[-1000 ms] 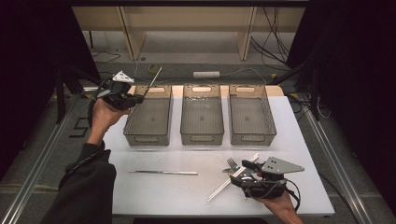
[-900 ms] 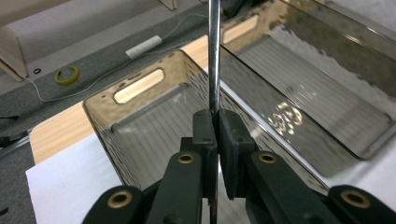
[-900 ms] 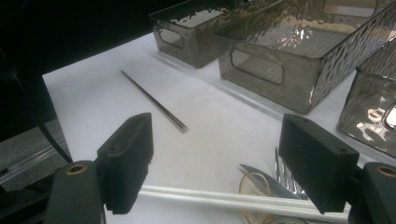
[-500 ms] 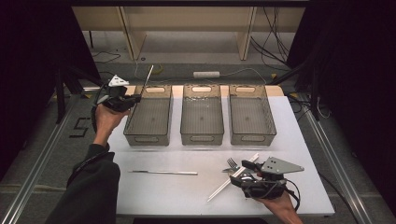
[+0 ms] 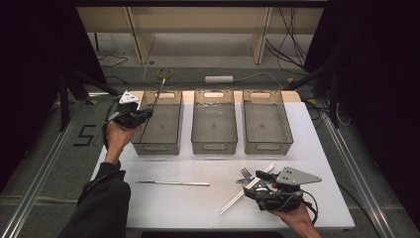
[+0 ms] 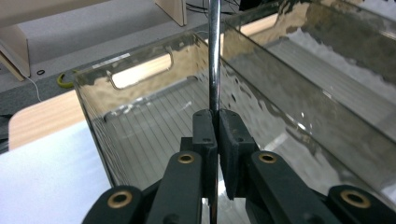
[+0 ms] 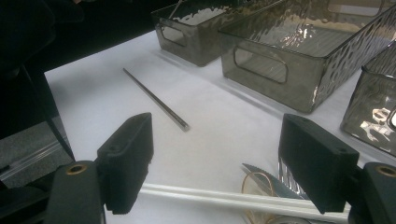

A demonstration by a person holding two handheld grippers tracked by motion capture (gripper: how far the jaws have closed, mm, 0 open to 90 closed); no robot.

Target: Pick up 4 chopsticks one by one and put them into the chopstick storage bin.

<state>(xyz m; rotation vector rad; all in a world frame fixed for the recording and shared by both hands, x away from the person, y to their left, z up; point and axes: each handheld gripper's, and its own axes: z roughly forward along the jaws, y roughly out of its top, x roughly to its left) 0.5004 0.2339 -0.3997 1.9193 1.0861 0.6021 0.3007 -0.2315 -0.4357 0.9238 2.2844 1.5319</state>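
Both grippers are black. The left gripper (image 5: 132, 115) carries a small pale three-cornered plate on top. The right gripper (image 5: 265, 187), nearer the table's (image 5: 317, 148) front edge, bears a larger grey three-cornered plate with small dark holes, and a black cable loops behind it. In the gripper views each jaw ends in a blocky black pad, hinged on arms with brass-coloured rivets. A dark sleeve (image 5: 101, 203) covers the left forearm.

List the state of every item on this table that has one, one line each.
Left claw: shut on a metal chopstick, over the left bin.
Right claw: open, holding nothing, over the white chopsticks.
Middle bin: empty.
Right bin: empty.
Second metal chopstick: flat on the table.
Fork: flat beside the white chopsticks.
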